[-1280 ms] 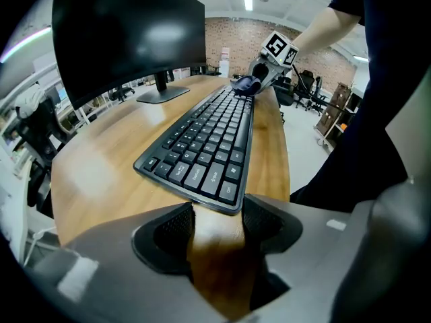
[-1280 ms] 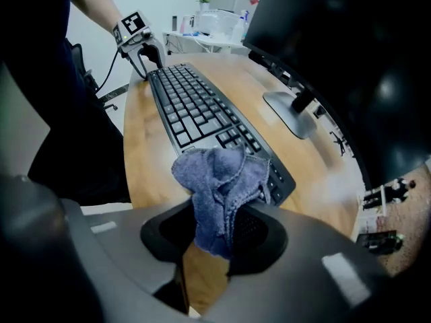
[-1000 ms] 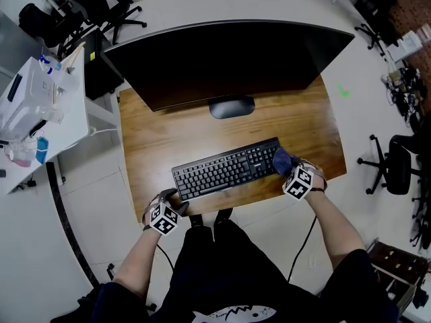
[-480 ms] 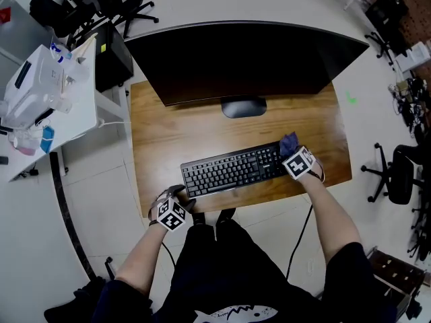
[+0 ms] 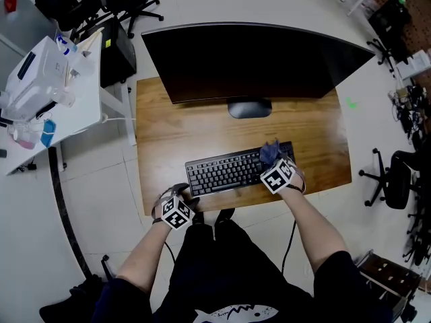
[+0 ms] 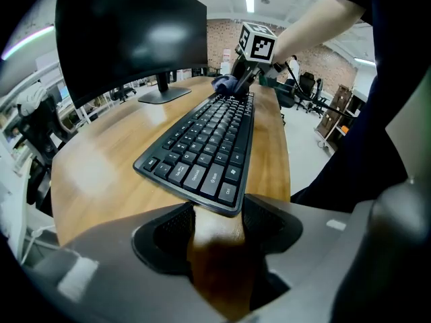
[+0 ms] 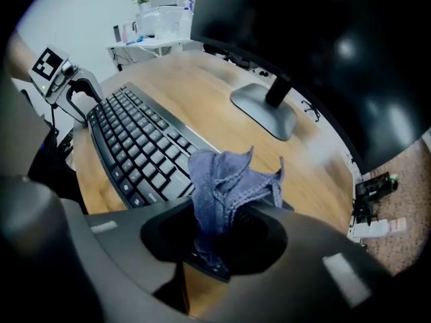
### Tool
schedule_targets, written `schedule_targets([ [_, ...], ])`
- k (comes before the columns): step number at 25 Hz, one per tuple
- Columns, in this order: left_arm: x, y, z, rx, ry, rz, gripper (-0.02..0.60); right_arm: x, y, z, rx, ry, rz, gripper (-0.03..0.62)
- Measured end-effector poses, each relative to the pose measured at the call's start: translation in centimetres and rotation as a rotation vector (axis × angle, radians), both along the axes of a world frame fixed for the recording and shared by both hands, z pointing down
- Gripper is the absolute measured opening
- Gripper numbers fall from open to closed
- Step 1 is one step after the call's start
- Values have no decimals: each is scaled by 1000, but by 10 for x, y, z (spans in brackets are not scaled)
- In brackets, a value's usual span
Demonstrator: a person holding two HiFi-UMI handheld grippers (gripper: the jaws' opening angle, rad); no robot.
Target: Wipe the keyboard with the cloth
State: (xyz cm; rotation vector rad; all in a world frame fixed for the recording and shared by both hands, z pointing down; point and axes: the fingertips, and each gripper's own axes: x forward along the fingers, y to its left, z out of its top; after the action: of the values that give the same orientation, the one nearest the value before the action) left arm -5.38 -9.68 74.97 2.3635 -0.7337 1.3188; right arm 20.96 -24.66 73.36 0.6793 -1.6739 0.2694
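One crumpled blue cloth [image 7: 229, 177] clenched in right gripper [image 7: 225, 226] on keyboard [image 5: 222, 170]; left gripper [image 6: 219, 224] parted.

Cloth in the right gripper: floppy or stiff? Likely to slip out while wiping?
Probably floppy: the blue cloth bunches and folds above the right gripper. Likely light: its peaks stand unsupported. Slipping seems unlikely, since the jaws pinch a thick wad.

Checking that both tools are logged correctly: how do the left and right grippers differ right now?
The left gripper has its jaws apart and holds nothing; the right gripper is shut on the blue cloth. The left gripper sits at the keyboard's left front corner, the right gripper over its right part. Both carry marker cubes.
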Motion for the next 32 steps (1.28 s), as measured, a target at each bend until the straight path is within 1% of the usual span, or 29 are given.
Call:
schedule_targets([
  [3, 0, 0, -1, 9, 8, -3, 232, -39, 17, -2, 0, -45, -28, 130],
  [6, -1, -1, -1, 12, 15, -2, 232, -76, 34, 0, 3, -51, -100, 130],
  [14, 0, 0, -1, 19, 28, 8, 230, -149, 74, 1, 38, -58, -262, 130],
  [17, 0, 0, 0, 20, 31, 14, 230, -174, 92, 3, 27, -67, -329, 130],
  [23, -1, 0, -2, 25, 38, 24, 227, -208, 119, 2, 6, -101, -415, 130],
  [28, -1, 1, -2, 22, 37, 31, 225, -229, 151, 5, -37, -134, -534, 130],
  [32, 0, 1, -1, 15, 34, 40, 225, -238, 168, 3, -90, -193, -554, 130],
])
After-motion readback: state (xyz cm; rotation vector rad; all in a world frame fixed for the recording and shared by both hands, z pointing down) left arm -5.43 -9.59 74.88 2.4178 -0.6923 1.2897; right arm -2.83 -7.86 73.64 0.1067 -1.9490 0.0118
